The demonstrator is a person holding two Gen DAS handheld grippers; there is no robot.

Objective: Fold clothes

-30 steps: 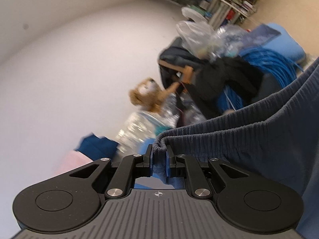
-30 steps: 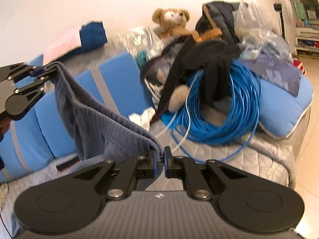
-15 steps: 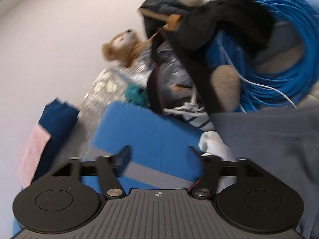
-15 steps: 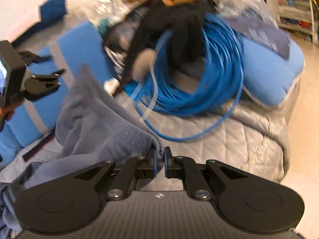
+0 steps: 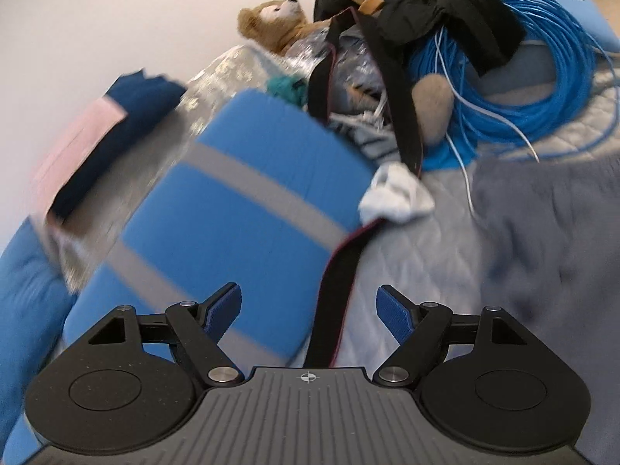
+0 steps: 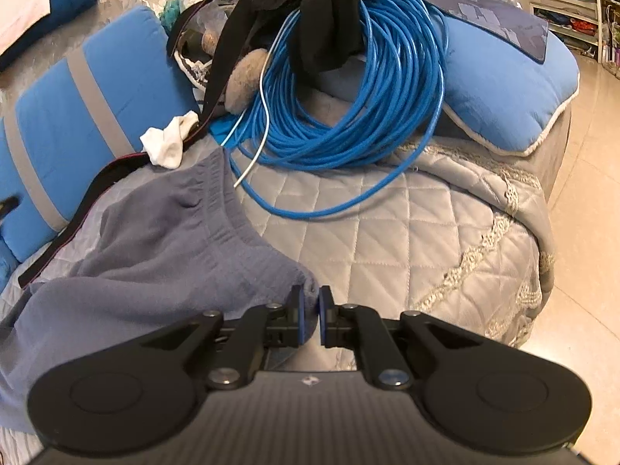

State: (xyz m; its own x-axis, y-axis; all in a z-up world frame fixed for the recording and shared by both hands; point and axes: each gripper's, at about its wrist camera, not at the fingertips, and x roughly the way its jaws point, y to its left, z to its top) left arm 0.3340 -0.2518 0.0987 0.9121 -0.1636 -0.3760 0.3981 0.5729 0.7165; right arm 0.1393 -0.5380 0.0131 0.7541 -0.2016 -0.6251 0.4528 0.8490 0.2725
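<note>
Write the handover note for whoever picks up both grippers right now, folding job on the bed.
Left gripper: jaws opening, nothing between them; it points over the black strap and the blue pillow.
Right gripper: shut on a waistband corner of the grey shorts.
Shorts: lying rumpled on the quilted bedspread, waistband running up toward the coil of blue cable, with a white sock just beyond their far corner.
Done: shorts are laid down on the bed, one corner freed.
Left: smooth them flat and make the folds; no fold is visible yet. Keep the far corner clear of the cable.
</note>
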